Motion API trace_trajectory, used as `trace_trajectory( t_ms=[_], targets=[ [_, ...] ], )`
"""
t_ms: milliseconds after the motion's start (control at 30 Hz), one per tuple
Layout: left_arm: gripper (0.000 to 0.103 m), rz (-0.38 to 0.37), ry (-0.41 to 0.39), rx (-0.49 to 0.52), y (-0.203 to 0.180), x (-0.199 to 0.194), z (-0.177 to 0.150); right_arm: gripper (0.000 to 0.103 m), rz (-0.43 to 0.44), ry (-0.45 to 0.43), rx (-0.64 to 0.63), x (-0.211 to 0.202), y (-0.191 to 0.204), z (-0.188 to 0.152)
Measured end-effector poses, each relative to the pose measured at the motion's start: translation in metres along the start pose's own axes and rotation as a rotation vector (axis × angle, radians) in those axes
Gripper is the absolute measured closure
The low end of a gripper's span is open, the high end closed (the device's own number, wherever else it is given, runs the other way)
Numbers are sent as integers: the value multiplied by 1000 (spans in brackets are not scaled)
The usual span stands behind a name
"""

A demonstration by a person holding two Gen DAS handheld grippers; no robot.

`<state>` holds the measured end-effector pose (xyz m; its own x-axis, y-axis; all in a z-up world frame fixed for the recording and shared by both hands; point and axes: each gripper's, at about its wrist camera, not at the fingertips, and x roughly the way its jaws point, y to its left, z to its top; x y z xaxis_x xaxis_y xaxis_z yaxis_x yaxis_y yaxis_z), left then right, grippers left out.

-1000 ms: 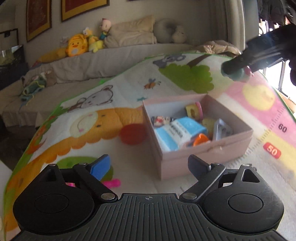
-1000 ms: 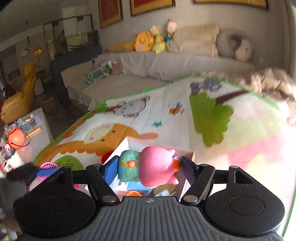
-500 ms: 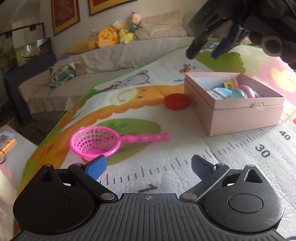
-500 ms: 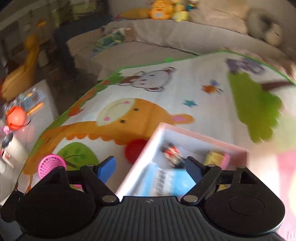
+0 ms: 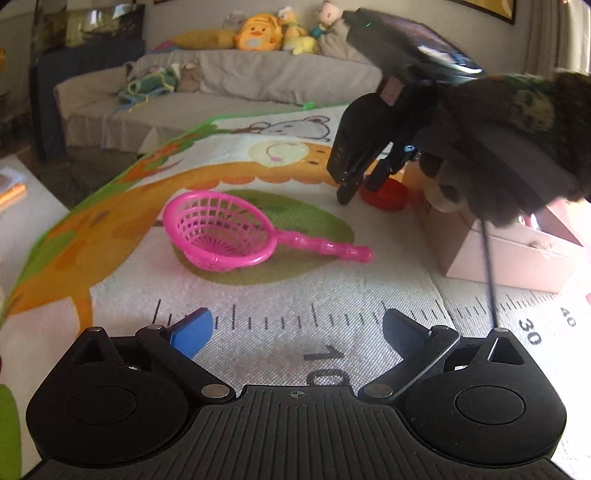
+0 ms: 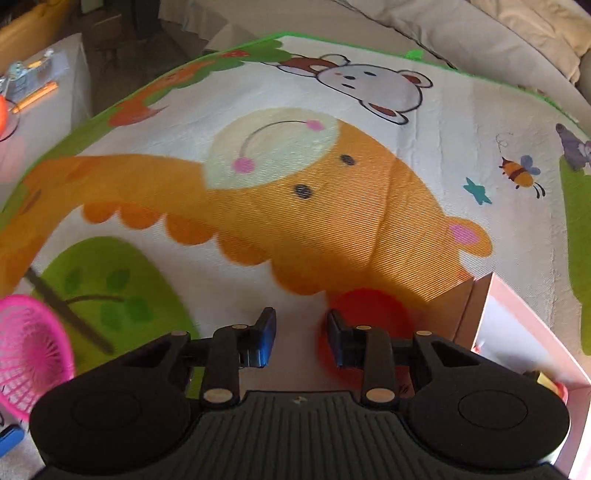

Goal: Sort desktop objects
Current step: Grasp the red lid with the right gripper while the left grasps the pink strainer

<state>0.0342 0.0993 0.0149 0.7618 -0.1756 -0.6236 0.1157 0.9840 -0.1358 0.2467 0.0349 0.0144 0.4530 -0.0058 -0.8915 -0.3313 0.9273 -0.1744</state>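
Note:
A pink toy strainer (image 5: 221, 236) lies on the cartoon play mat (image 5: 258, 317), its handle pointing right. Behind it a flat red disc (image 5: 388, 194) rests against the pink box (image 5: 506, 258). My left gripper (image 5: 295, 319) hovers open over the ruler print, short of the strainer, with nothing between its fingers. My right gripper (image 5: 360, 190) points steeply down at the disc's left edge. In the right wrist view the right gripper (image 6: 301, 325) is shut with only mat showing in the narrow gap, and one finger overlaps the red disc (image 6: 373, 306). The strainer (image 6: 29, 343) is at the lower left.
The box corner (image 6: 517, 332) stands just right of the disc. A dark furry sleeve (image 5: 517, 129) and a thin cable (image 5: 487, 266) hang over the box. A sofa with plush toys (image 5: 255, 33) lies beyond the mat, and a white side table (image 6: 37, 92) stands at its left.
The right gripper let the pink and teal toy go over the box, swung left and down to the red disc, and shut. The left gripper moved left toward the strainer.

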Motion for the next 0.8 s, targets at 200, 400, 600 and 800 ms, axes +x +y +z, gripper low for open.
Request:
trace_trajectory(
  t_ms=[200,400,600,800],
  targets=[
    [1,21,19,13,-1,-5,-3,69,163,11,-89,-34,39,-42],
    [1,60,50,78,-3,-15,-13,69,282,27,-142,-70,61,-92],
    [1,92,71,117,-6,-25,-22,69,363,26,-108,-94,55,-141],
    [1,75,22,90,1,-30,-9,68,392,8,10,-111,14,-204]
  ],
)
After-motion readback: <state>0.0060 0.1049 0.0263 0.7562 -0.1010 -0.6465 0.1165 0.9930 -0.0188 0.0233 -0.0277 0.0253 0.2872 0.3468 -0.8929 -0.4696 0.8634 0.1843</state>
